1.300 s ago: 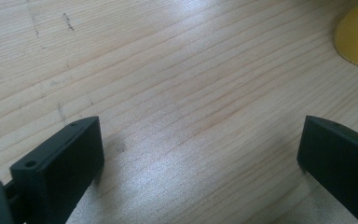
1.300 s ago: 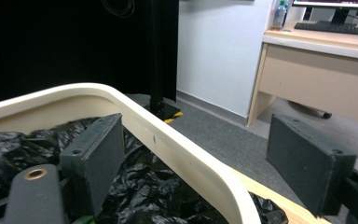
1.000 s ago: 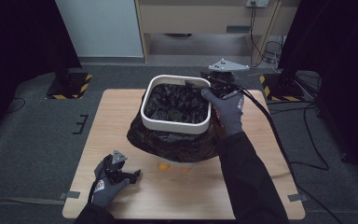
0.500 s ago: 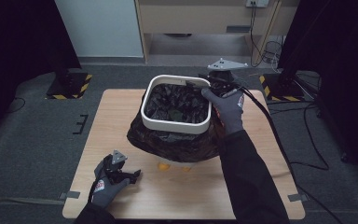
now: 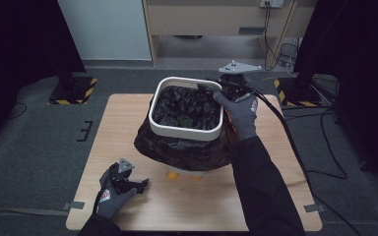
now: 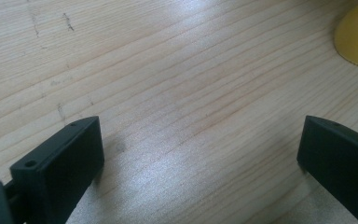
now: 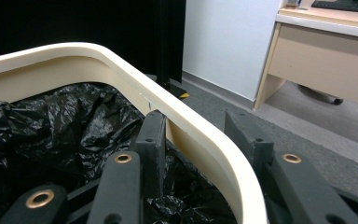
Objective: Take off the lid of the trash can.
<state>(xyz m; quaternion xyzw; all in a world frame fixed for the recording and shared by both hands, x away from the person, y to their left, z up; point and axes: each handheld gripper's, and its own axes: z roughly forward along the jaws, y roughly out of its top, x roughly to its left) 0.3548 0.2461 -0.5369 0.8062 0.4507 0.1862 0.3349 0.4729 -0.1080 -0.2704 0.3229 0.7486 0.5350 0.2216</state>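
Note:
A white bin rim sits over a black bag that lines the bin and spills down its sides. My right gripper straddles the rim's far right corner. In the right gripper view one jaw stands inside against the rim and the other outside, and my right gripper has just been closing with the rim between its jaws. The left gripper lies low over the wooden table at the near left, and the left gripper is open, nothing between its jaws.
A yellow-orange piece pokes out from under the bag's near side and shows as a yellow piece ahead of the left jaws. Cables trail off to the right. A wooden desk stands beyond the table.
The right gripper's jaws have drawn in on the bin's rim. Both hands stay where they were.

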